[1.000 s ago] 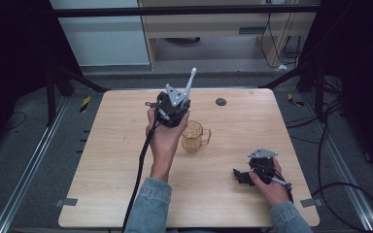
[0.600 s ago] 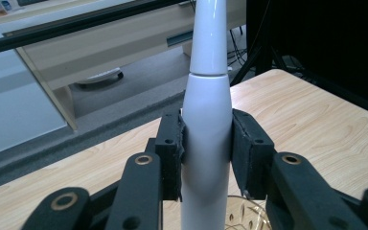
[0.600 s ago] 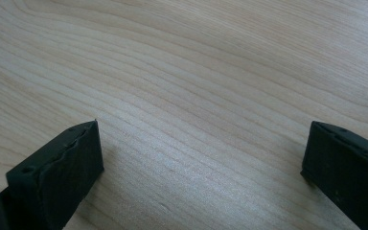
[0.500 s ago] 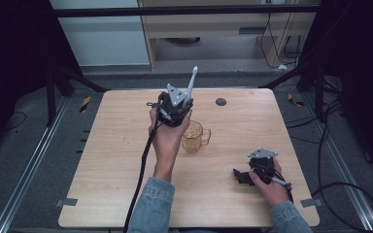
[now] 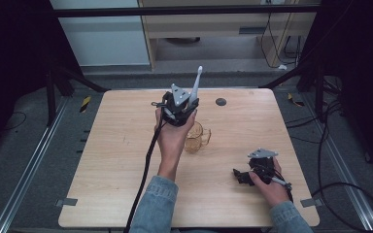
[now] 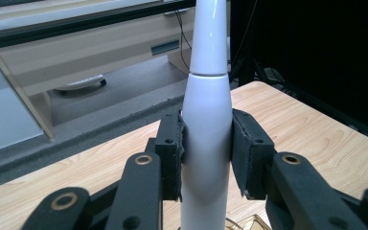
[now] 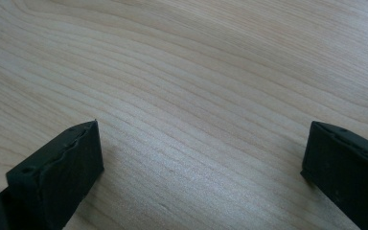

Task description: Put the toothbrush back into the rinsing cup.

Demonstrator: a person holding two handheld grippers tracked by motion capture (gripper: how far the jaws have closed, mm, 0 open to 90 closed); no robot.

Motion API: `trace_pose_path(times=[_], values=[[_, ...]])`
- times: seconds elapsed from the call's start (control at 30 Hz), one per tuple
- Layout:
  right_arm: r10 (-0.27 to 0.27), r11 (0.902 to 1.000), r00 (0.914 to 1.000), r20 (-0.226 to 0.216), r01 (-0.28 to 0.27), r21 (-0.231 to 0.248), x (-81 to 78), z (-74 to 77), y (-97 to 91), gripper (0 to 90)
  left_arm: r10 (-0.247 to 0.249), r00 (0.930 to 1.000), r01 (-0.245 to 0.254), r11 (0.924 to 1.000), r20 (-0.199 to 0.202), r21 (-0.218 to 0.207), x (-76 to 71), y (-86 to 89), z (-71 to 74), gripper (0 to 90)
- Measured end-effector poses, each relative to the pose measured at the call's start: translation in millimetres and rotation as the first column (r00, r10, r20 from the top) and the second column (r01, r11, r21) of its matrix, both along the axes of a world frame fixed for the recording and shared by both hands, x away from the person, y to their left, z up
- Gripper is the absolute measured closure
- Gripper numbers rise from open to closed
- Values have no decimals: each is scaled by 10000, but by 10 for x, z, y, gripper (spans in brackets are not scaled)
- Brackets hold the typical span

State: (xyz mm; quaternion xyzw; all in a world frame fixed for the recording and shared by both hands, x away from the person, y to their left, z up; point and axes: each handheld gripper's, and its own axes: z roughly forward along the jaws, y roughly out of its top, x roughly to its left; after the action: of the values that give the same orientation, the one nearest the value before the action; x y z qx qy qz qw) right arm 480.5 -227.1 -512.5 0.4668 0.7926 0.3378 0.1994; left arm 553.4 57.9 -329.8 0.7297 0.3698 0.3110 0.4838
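One white toothbrush handle [image 6: 206, 143] clamped in the left gripper [image 6: 206, 153] — one glass mug [image 5: 195, 138], seemingly empty, below; right gripper [image 7: 201, 163] rests wide apart.

My sleeves [image 5: 158, 201] are blue denim, cuffs at the wrist. Both my grippers are black: the left gripper [image 5: 178, 108] bears a grey three-cornered plate and trails a black cable; so does the right gripper [image 5: 252, 172]. Brass-ringed pivots and small screw holes mark my jaw links.

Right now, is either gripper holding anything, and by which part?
The left gripper clamps a white electric toothbrush around its thick handle body. The right gripper is open, holding nothing.
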Motion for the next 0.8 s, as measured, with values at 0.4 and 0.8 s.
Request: trace_pose_path(times=[0.4,0.8], values=[[26,10000,10000,13,-26,-5,3,0,-2,3,-38,9994,36,10000,-334,-57,145,-51,-137,666],[36,10000,10000,26,-36,-9,4,-1,-2,3,-52,9989,46,9999,-473,-122,180,-56,-265,666]])
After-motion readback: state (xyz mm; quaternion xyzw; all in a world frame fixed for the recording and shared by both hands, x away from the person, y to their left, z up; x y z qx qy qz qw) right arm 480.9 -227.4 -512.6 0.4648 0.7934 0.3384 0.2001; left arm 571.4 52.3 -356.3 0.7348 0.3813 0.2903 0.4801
